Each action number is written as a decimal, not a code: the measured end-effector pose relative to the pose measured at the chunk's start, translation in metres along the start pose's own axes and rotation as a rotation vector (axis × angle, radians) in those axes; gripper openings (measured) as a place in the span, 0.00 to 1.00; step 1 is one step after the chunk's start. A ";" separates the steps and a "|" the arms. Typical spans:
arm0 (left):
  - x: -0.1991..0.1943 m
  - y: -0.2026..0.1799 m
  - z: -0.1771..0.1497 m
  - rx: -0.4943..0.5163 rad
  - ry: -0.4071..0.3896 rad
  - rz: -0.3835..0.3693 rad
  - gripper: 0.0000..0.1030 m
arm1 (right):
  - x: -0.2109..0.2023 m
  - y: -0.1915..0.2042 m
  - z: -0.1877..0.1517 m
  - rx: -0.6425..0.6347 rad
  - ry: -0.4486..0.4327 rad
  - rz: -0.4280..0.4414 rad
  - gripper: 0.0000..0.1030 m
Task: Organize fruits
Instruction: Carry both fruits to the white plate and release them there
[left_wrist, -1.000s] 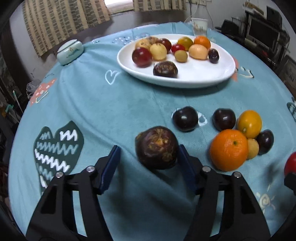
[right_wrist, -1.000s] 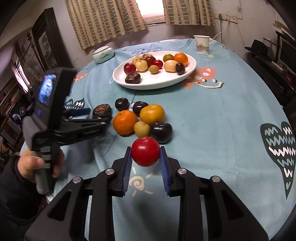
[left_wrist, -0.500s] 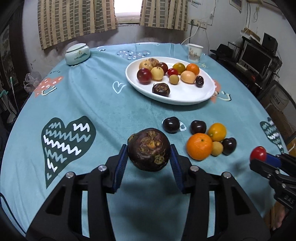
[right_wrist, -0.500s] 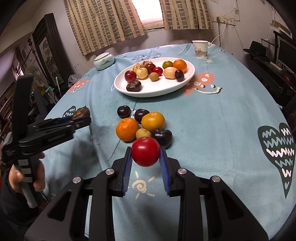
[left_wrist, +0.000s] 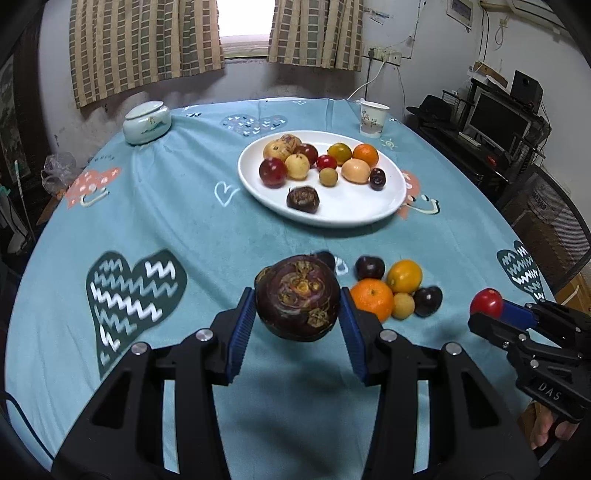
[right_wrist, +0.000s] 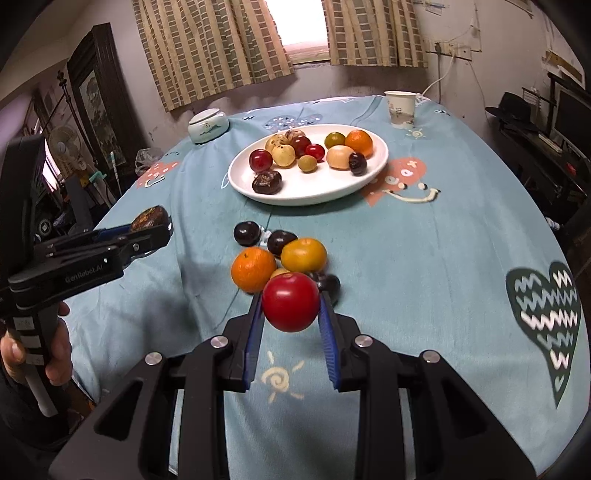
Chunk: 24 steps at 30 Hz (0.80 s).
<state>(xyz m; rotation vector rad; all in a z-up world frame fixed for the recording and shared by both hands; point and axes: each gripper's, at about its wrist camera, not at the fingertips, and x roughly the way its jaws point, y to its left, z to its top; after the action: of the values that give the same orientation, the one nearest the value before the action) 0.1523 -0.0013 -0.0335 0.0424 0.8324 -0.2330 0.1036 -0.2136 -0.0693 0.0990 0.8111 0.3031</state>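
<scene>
From the left wrist camera, the left gripper is clamped on a dark purple-brown round fruit with a mottled top; both blue pads press its sides and it hangs clear above the teal tablecloth. Its jaws have just been closing, and the fruit sits between them. Just beyond, on the cloth, lies a loose cluster: an orange tangerine, a yellow-orange citrus, a small yellowish fruit and 2 dark plums, touching or just beside each other. A 3rd dark fruit is mostly hidden behind the held one. Farther back an oval white plate carries about 11 fruits, among them a dark wrinkled fruit near its front rim. A lidded ceramic jar and a paper cup stand near the far edge. At the right, the right gripper holds a red fruit.

From the right wrist camera, the right gripper is closed narrowly on the red round fruit, gripped on both sides and lifted off the cloth, in front of the cluster with the tangerine. The plate sits well beyond. At the left, a hand grips the handle of the left gripper, which carries the dark fruit at its tip.
</scene>
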 end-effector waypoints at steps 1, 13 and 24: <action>0.001 0.000 0.008 0.008 -0.004 0.003 0.45 | 0.001 0.000 0.005 -0.006 0.002 0.002 0.29; 0.081 -0.005 0.140 0.035 0.065 0.052 0.45 | 0.075 -0.004 0.146 -0.114 -0.010 -0.035 0.29; 0.161 0.006 0.155 0.003 0.174 0.038 0.45 | 0.163 -0.031 0.162 -0.112 0.117 -0.024 0.29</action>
<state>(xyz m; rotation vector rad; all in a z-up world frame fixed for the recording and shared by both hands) 0.3712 -0.0457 -0.0477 0.0822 1.0039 -0.1969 0.3341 -0.1889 -0.0785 -0.0340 0.9086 0.3338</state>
